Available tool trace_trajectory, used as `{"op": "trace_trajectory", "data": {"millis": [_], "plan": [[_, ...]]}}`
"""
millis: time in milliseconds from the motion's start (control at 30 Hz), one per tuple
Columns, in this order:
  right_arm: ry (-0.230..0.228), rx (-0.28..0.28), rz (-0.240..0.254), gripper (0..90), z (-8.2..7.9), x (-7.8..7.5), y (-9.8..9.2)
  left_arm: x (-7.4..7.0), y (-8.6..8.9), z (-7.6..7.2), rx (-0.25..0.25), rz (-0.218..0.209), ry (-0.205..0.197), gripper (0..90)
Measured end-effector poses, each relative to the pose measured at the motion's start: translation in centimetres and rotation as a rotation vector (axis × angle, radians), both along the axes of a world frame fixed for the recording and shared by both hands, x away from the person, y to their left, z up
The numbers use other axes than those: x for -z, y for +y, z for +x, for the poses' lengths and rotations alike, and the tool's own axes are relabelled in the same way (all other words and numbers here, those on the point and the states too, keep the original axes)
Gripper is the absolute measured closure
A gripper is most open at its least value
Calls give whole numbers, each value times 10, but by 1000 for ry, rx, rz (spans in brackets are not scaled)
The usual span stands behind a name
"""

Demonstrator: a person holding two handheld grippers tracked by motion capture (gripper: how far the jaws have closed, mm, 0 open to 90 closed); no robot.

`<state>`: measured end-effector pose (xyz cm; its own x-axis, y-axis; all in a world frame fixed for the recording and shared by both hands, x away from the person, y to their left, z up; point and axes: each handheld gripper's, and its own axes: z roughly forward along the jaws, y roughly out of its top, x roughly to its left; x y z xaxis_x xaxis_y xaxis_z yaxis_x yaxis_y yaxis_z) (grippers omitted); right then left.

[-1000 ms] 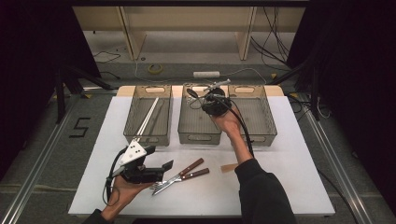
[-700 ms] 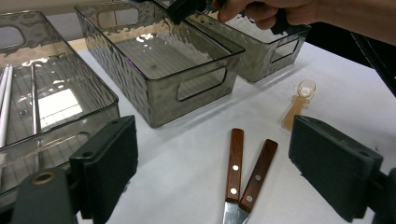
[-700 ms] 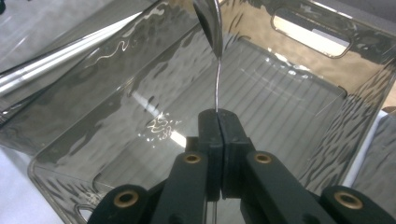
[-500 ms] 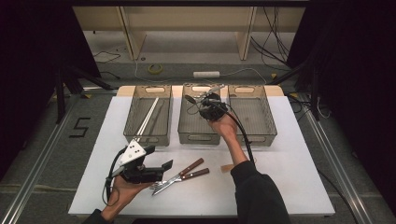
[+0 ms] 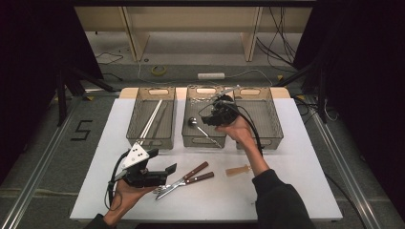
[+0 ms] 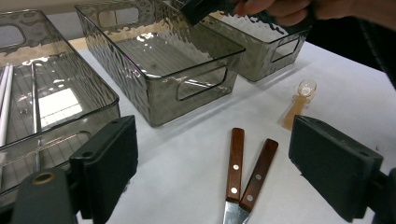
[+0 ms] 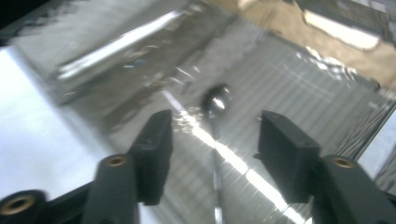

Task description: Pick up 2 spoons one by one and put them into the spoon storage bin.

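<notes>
Smoked translucent plastic forms three rectangular bins with rippled walls, ribbed floors and cut-out handles, set side by side at the far edge of the white table (image 5: 305, 157). The middle bin (image 5: 191, 139) contains a metal spoon (image 5: 193, 121), a slender shaft with a small rounded, glossy bowl, lying flat on the ribbed floor. The left bin (image 5: 149, 138) holds long pale sticks (image 5: 152, 119). The right bin (image 5: 273, 138) stands just beside the middle one.

On the table near the person lie two table knives (image 5: 184, 179) with brown riveted wooden handles, side by side and touching. A small translucent amber plastic spoon (image 5: 238, 169) lies to their right, apart from them.

The right gripper (image 5: 206, 119) hovers over the middle bin, pointing down at the metal spoon. Its jaws have just been opening and stand apart; the spoon lies on the bin floor between and below the black pads (image 7: 154, 154), not pressed by them.

The left gripper (image 5: 168, 171) rests low over the table near the knife blades, its block-shaped jaws spread wide and released, with nothing between them.
</notes>
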<state>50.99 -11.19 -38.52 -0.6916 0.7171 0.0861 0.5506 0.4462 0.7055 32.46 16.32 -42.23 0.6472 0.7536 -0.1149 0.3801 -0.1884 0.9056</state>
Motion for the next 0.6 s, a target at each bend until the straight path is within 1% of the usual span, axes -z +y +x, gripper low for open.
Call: {"op": "trace_trajectory", "data": {"millis": [67, 100, 200, 267, 400, 500, 600], "plan": [[-16, -65, 25, 413, -13, -9, -7, 0, 0, 0, 0, 4, -3, 152], [-20, -99, 25, 404, -20, -14, -11, 0, 0, 0, 1, 5, -1, 152], [-34, -170, 14, 389, -40, -22, -26, 0, 0, 0, -1, 6, -2, 152], [-48, -199, 5, 383, -53, -24, -35, 0, 0, 0, -2, 6, -2, 152], [-53, -251, -26, 353, -73, -21, -51, 0, -1, 0, -3, 6, -1, 152], [-39, -283, -57, 338, -82, -17, -60, 0, 0, 1, -4, 8, -1, 152], [-32, -328, -95, 338, -89, -11, -69, 0, 0, 1, -5, 7, -1, 152]]}}
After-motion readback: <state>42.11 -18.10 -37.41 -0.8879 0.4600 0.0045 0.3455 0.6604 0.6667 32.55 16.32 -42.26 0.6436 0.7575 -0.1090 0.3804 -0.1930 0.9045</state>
